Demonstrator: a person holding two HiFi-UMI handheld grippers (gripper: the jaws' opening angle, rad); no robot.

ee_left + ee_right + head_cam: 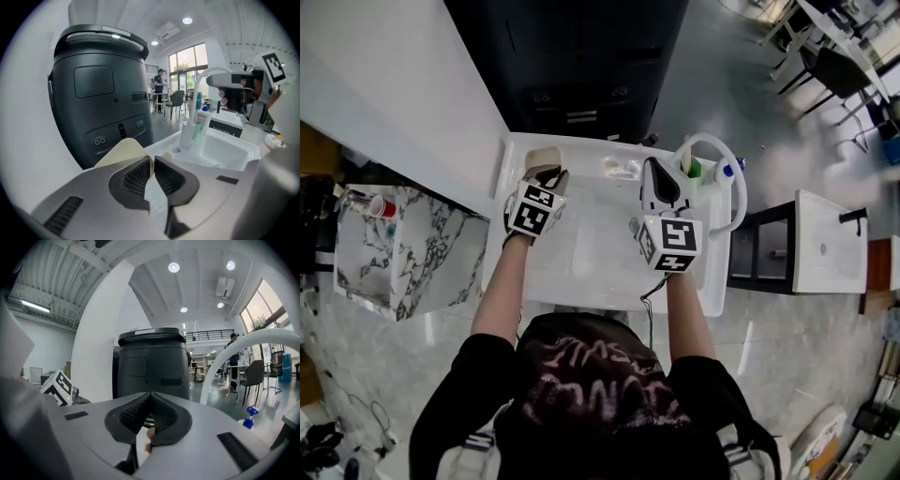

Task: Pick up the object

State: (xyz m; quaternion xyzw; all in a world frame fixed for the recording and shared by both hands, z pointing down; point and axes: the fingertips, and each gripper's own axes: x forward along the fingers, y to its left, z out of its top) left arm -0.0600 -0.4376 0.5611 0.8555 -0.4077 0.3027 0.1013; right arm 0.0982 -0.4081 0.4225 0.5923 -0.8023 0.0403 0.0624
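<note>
A flat cream-coloured object [546,154] sticks out past my left gripper [547,172] at the back left corner of the white sink [592,246]. In the left gripper view the object [120,151] lies between the nearly closed jaws, and my left gripper [152,159] is shut on it, held up above the basin. My right gripper [655,169] hovers over the sink's right side, close to the faucet. Seen in its own view, the right gripper [150,397] has its pads together with nothing between them.
A white arched faucet [727,165] rises at the sink's right rim, with a green bottle [695,169] and a blue-capped one [727,172] beside it. A small clear item [622,169] lies on the back ledge. A large black bin [98,93] stands behind the sink.
</note>
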